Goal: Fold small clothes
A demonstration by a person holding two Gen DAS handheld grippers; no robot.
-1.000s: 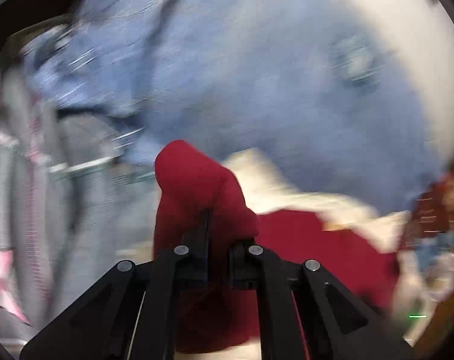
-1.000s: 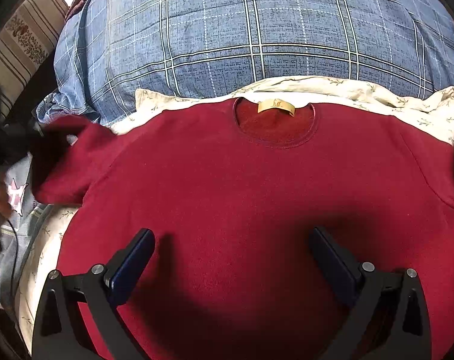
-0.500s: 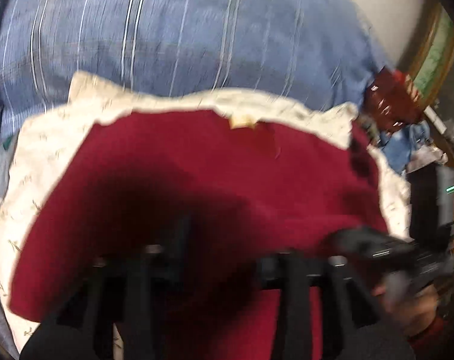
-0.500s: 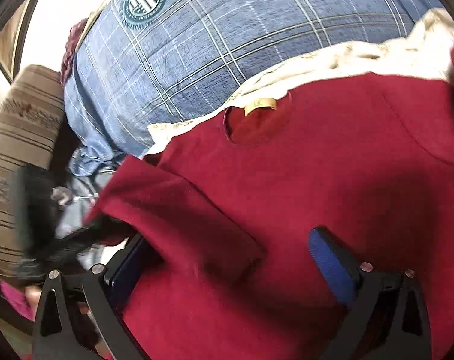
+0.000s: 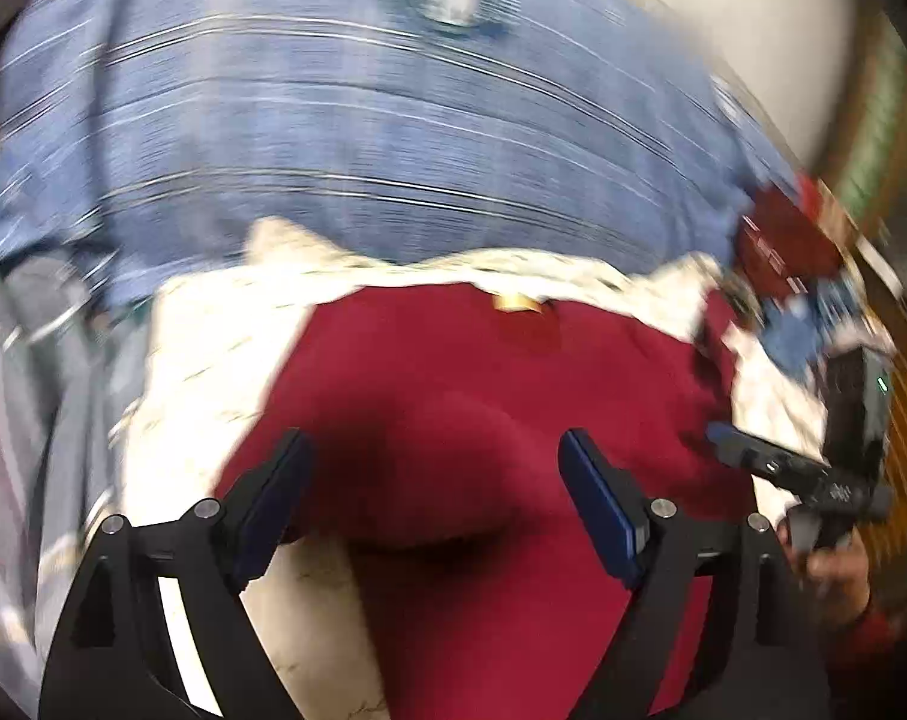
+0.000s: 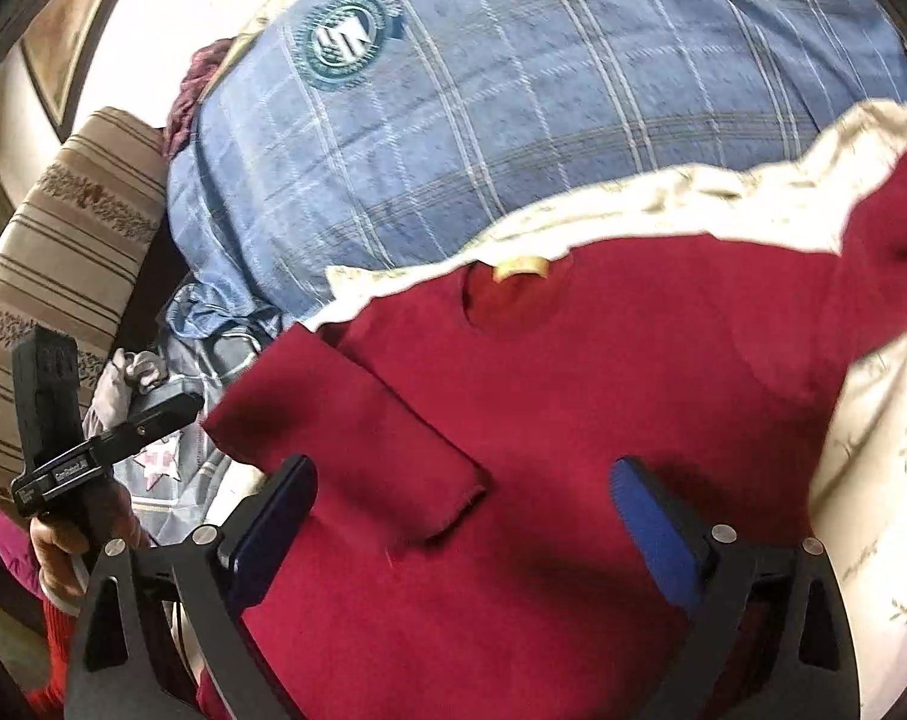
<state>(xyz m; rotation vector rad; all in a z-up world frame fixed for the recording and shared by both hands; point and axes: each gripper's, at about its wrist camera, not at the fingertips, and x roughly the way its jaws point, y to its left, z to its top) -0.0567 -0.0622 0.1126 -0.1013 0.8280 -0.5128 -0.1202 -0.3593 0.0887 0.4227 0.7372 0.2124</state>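
In the left wrist view the left gripper (image 5: 435,480) is seen at the bottom of the frame with its jaws opening, the blue pads (image 5: 603,510) set wide apart and pressing on nothing. The red sweater (image 5: 453,396) lies below and between them, spread flat across the lower middle of the frame on a cream floral cloth (image 5: 213,360). A tan label (image 5: 516,302) is seen at the collar, just above centre. The picture is smeared by motion. At the right edge the right gripper (image 5: 747,450) is seen from the side, carried by a hand (image 5: 837,570); from there its opening cannot be judged.

In the right wrist view the right gripper (image 6: 462,498) is shown at the bottom with jaws spread wide, nothing clamped between the pads, and the red sweater (image 6: 573,420) lying under them. One sleeve (image 6: 345,432) is folded inward across the body of the garment, at centre left of the frame, its cuff end near the left pad. The other sleeve (image 6: 885,252) is stretched toward the upper right. The left gripper (image 6: 153,420) is seen at the left edge, beside the sweater, held by a hand (image 6: 75,534). A blue plaid pillow (image 6: 513,120) bearing a round crest fills the top of the frame behind the cloth, and a striped cushion (image 6: 63,276) is seen at the far left.
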